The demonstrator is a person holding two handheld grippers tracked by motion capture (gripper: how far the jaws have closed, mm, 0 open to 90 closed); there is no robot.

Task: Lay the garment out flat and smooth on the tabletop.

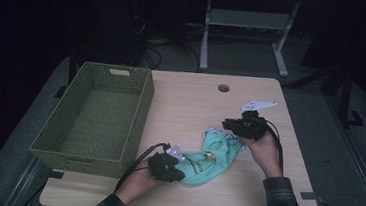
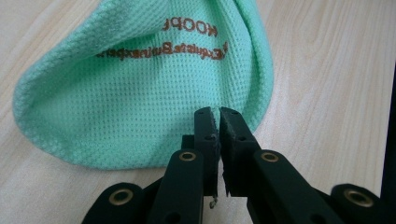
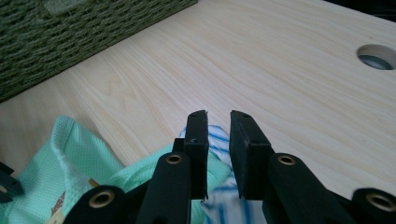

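Green cloth (image 1: 205,161) lies near the surface's (image 1: 191,103) front edge, long axis running between the tools: left tool (image 2: 215,112) clenched on its near-left end, right tool (image 3: 218,115) released, hovering just over the far-right end, basket (image 1: 140,110) to the left.

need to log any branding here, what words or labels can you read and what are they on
"KOOP...": upside down in brown letters on the mint-green mesh cloth, left gripper view; its start is lost in a fold.
Second brown line beneath it on the same cloth: too blurred to read.
Pale tag on the green woven basket, high view: too small to read.
Blue-striped white cloth: no text seen.
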